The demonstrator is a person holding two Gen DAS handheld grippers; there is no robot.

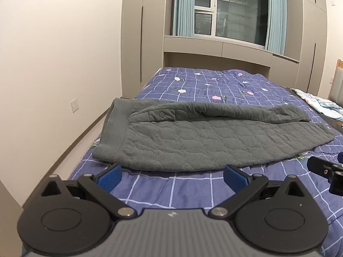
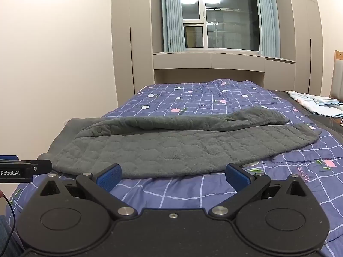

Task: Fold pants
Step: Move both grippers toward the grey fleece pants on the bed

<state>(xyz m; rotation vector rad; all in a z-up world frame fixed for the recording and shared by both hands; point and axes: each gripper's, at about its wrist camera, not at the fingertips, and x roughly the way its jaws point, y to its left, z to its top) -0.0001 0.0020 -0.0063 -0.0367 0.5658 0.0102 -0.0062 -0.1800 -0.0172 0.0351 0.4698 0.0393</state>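
Bedroom, night. Bed (image 2: pixel 214 98) with blue checked quilt (image 1: pixel 214 85) (pink and white flower print). Beyond bed: window (image 2: pixel 220 17), dark outside, reflecting two ceiling lights; pale blue curtains (image 2: pixel 171 15) at both sides. Below window: beige cabinet (image 2: pixel 210 61) over a recess. Left and right of window: tall beige wardrobes (image 2: pixel 130 32). Left of bed: cream wall (image 1: pixel 53 53) with a socket (image 1: pixel 74 105), pale floor (image 1: pixel 70 150) with skirting. Right of bed: headboard (image 2: pixel 337 75), light bedding (image 2: pixel 315 105) crumpled beside it.

A home bedroom: quilted bed (image 2: pixel 193 98), built-in wardrobes (image 2: pixel 128 42), curtained window (image 2: pixel 223 17).
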